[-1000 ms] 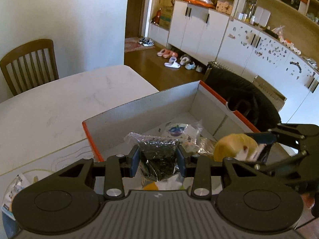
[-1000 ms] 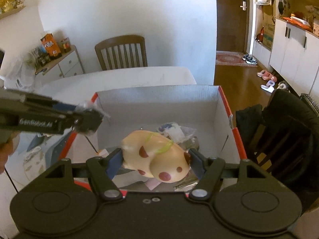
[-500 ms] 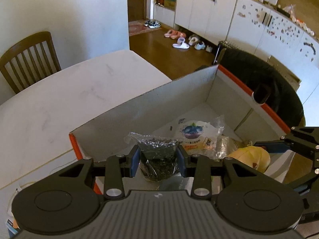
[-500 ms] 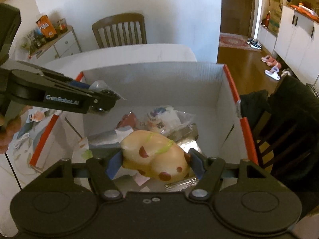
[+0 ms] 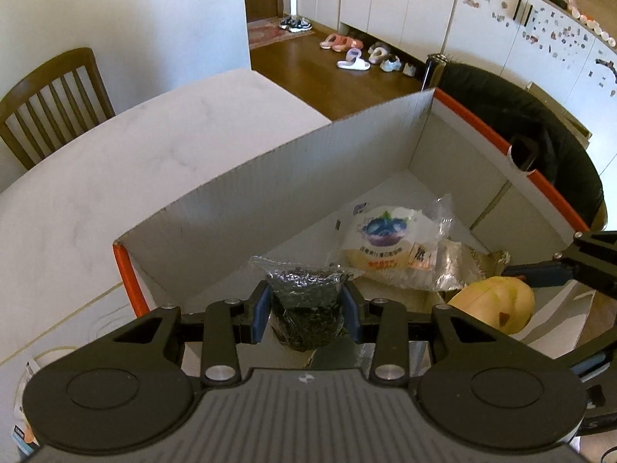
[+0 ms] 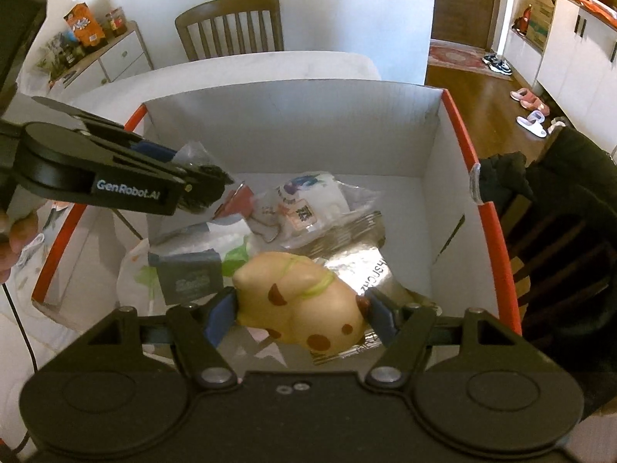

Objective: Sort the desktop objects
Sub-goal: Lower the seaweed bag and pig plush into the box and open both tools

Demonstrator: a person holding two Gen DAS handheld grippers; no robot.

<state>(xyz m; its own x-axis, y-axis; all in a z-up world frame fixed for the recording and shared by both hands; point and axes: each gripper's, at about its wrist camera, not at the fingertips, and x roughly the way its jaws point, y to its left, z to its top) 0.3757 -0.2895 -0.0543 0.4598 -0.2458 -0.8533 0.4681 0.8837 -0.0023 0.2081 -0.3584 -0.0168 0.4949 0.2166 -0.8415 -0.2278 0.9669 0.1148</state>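
Observation:
A clear bag of dark dried leaves [image 5: 306, 308] is pinched between the blue pads of my left gripper [image 5: 306, 310], which hangs over the near left part of an open cardboard box [image 5: 293, 169] with orange edges. My right gripper [image 6: 300, 314] is shut on a cream squishy toy animal with brown spots [image 6: 299, 301], held above the box's floor. From the right wrist view the left gripper [image 6: 200, 189] reaches in from the left with its bag. The toy [image 5: 497, 303] shows at the right in the left wrist view.
In the box [image 6: 293, 123] lie a blueberry-print snack packet [image 5: 389, 239], a silver foil pack [image 6: 366, 262], a small grey card pack [image 6: 191, 276] and white plastic wrappers. The box stands on a white table [image 5: 115, 177]. Wooden chairs [image 6: 231, 25] and a dark jacket [image 6: 559, 208] flank it.
Both grippers have sunk toward the box and tilted further down, each keeping its load. The box interior now fills more of both views.

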